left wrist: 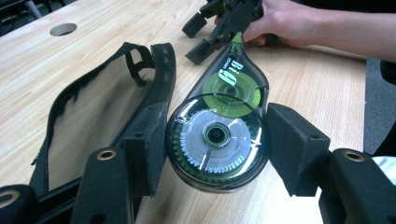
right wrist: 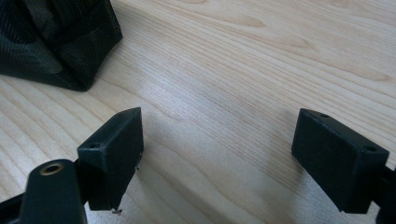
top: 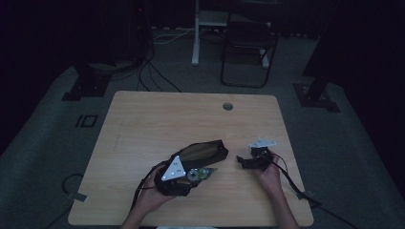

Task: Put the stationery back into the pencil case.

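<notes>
Dim surroundings frame a pale wooden worktop (top: 143,124) with a round cable hole (top: 228,106) near its far edge. A black mesh pouch (top: 203,151) lies unzipped slightly toward the near edge, its mouth open.

The left gripper (left wrist: 215,140) holds a correction tape dispenser (left wrist: 219,135), a clear teardrop-shaped case with green reels inside. Its fingers (left wrist: 147,149) pinch the rounded end of the case from both sides, so the tapered tip points away from the gripper and stays free. In the high view the tape (top: 198,173) sits just beside the pouch, close to the near edge and low over the wood. This grip across the widest part likely gives the pads the most contact and leaves the narrow end able to lead into the open pouch.

The right gripper (top: 246,162) rests toward the right edge, near the pouch but apart from it. Its fingers (right wrist: 114,154) are spread wide over bare wood and hold nothing. One corner of the pouch (right wrist: 60,46) lies ahead of them. That position suggests readiness to steady or hold open the pouch while the tape goes in.
</notes>
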The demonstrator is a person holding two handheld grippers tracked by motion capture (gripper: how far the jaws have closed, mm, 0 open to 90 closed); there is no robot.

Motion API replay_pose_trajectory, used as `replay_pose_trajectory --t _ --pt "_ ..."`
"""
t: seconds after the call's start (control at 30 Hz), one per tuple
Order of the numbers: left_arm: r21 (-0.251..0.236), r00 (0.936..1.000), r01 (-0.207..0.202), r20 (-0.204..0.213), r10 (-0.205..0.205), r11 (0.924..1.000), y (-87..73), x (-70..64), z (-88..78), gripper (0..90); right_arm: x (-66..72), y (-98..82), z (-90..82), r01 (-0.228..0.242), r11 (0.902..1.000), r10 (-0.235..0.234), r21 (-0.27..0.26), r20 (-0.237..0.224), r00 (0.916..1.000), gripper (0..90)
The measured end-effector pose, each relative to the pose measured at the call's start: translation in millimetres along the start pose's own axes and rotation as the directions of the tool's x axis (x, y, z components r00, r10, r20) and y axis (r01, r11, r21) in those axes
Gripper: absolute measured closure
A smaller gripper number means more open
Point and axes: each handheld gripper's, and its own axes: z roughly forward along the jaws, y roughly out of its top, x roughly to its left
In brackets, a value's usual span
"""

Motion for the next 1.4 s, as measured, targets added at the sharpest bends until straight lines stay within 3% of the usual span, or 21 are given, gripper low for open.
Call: replay_pose_trajectory --t 1.4 --pt "-0.061 0.9993 -0.02 -0.032 0.018 0.9979 22.5 17.7 -19.4 41.5 0.0 0.0 0.0 0.0 1.0 0.0 0.0 0.0 1.0 16.6"
